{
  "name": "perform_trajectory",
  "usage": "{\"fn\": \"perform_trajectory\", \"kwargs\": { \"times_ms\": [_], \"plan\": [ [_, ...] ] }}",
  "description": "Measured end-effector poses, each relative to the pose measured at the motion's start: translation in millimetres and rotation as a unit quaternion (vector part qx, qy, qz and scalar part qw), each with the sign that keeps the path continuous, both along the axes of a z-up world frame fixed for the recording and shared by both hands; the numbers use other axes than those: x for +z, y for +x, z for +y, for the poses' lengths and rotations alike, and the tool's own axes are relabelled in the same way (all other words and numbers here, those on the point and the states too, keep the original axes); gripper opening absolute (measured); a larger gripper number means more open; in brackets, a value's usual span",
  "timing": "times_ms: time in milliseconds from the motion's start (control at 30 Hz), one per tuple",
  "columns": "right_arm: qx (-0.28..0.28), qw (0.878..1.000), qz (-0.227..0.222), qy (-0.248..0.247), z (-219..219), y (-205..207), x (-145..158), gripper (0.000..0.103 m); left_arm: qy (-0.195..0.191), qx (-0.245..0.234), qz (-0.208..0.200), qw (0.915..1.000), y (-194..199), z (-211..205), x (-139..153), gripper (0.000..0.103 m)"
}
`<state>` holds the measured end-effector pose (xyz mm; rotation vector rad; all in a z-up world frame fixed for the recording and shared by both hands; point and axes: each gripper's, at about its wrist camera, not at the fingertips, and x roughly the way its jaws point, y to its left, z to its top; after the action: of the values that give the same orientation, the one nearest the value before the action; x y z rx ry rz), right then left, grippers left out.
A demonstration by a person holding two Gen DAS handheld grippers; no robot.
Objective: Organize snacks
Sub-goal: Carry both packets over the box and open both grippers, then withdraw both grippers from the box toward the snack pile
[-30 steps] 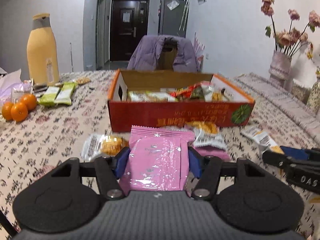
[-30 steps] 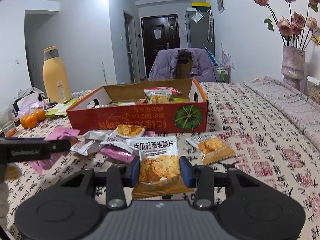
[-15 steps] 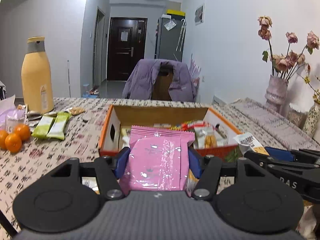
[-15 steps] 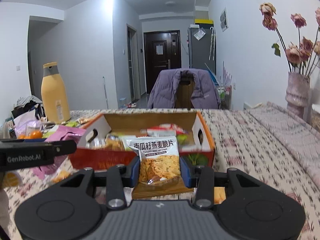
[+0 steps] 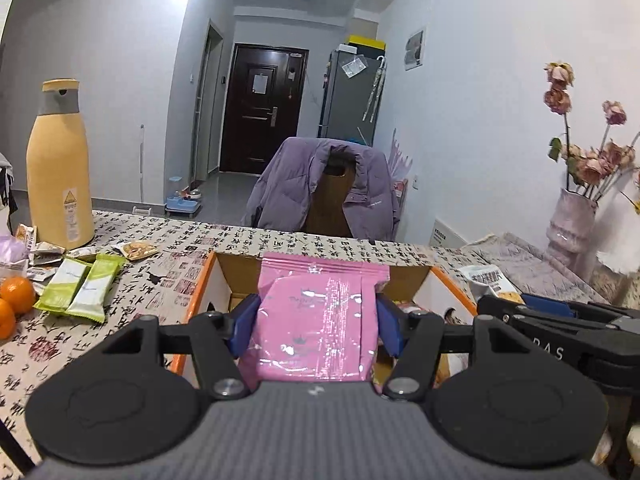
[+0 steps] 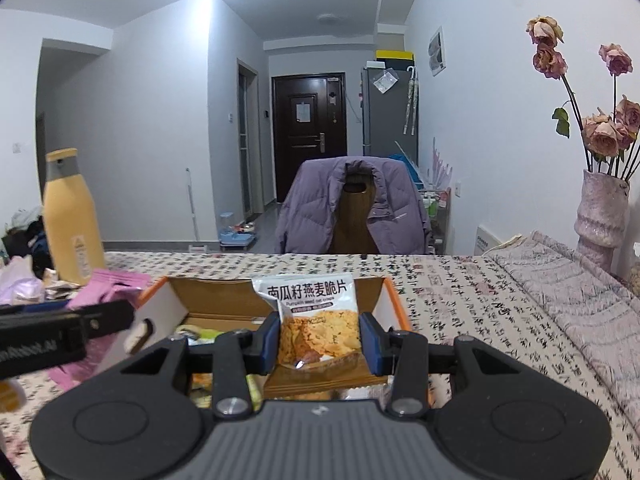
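1. I am holding the left tool with its blue pads clamped on both side edges of a pink snack packet, which is standing upright between them.
2. Just ahead of and below this tool, the open cardboard box is sitting on the desk with its orange rim showing on either side of the packet.
3. I am holding the right tool clamped on a white oat-crisp packet, gripped at its lower sides, printed face toward the camera.
4. This packet is hanging over the box's open top; other snacks are lying inside, below and left of the tool.
5. To the far left of the left tool, two green bars, oranges and a yellow bottle are resting on the desk.
6. Each tool is showing at the edge of the other's view, side by side.
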<state>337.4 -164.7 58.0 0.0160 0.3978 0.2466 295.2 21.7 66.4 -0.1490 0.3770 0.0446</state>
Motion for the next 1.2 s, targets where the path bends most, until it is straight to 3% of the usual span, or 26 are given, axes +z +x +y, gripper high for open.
{"fn": "perform_trajectory", "kwargs": {
  "times_ms": [167,300,633,700,733,767,800,867,1200],
  "plan": [
    [-0.023,1.000,0.010,0.009,-4,34,-13,0.041,-0.003,0.017,0.003,0.9998,33,4,-10,0.062],
    [-0.038,0.999,-0.006,0.006,-10,39,-30,0.041,-0.003,0.033,0.008,0.9994,46,6,-29,0.062],
    [-0.026,0.999,0.042,0.003,-9,57,-51,0.043,0.005,0.034,0.029,0.9990,61,10,-53,0.063],
    [-0.025,0.998,0.053,0.009,-10,57,-53,0.058,0.007,0.037,0.028,0.9989,59,11,-55,0.066],
    [-0.026,0.998,0.055,0.014,-11,57,-54,0.065,0.007,0.038,0.023,0.9990,58,12,-54,0.078],
    [-0.029,0.998,0.054,0.016,-12,56,-54,0.081,0.005,0.041,0.015,0.9990,56,14,-53,0.094],
    [-0.033,0.998,0.050,0.018,-13,54,-53,0.093,0.003,0.048,0.008,0.9988,53,14,-52,0.103],
    [-0.038,0.998,0.043,0.024,-16,51,-52,0.102,0.008,0.055,-0.006,0.9985,48,13,-51,0.103],
    [-0.036,0.998,0.034,0.034,-22,47,-46,0.103,0.003,0.054,-0.005,0.9985,45,15,-44,0.103]
  ]
}}
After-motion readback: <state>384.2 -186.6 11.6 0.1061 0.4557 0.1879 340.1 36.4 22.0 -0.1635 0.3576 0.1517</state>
